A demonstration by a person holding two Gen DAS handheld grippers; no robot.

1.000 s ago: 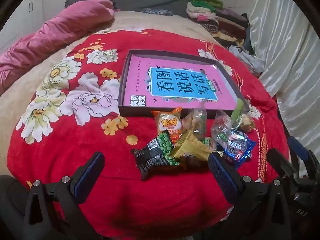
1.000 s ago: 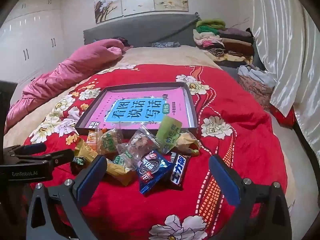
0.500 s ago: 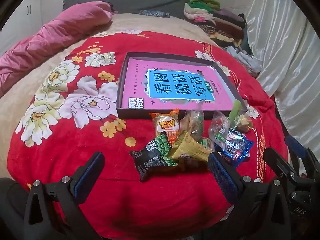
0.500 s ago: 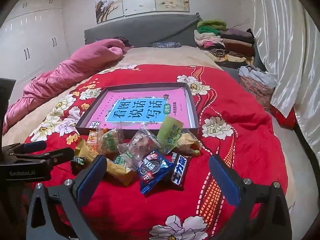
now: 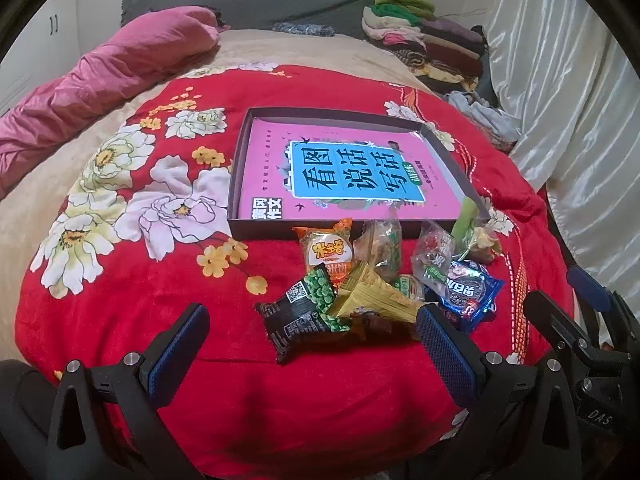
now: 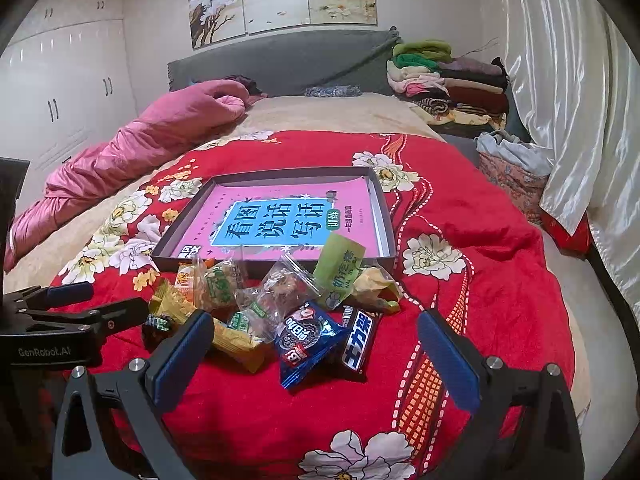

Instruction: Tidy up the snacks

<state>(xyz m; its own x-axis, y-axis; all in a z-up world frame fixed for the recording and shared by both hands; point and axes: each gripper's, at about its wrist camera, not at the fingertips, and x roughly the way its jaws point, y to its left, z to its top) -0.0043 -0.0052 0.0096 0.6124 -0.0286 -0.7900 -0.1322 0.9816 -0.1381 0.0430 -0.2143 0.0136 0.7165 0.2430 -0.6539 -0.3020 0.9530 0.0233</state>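
Both tools hover over the near edge of the bed, nothing picked yet. Our left tool (image 5: 312, 342) is spread wide and empty, its jaws framing the black green-pea packet (image 5: 306, 312); our right tool (image 6: 316, 350) is equally wide and empty, framing the blue cookie packet (image 6: 306, 336) and the black bar wrapper (image 6: 358, 340). The snack pile (image 5: 384, 276) sits on the red floral blanket (image 5: 140, 208), just in front of the shallow dark tray (image 5: 240, 176), which holds a pink book (image 5: 348, 172). We judge the tray is the target, though the task doesn't say so. The pile is overlapped: the yellow packet (image 5: 376, 296) lies on the pea packet, and the clear bags (image 6: 276, 292) lean on each other, so we take edge items first. The pea packet is the best pick for the left, since its near end sticks out free of the pile. We come in low, pinch across the short width near the sealed end, and lift straight up so neighbours don't drag. The right takes the blue cookie packet or the bar the same way. The blanket is soft, so pressing down will sink the tool and bunch fabric into the jaws; we close just above the surface. Wrappers look slick and puffy, so we grip the crimped seam, not the air-filled middle. We keep the two tools staggered, since they are close side by side.
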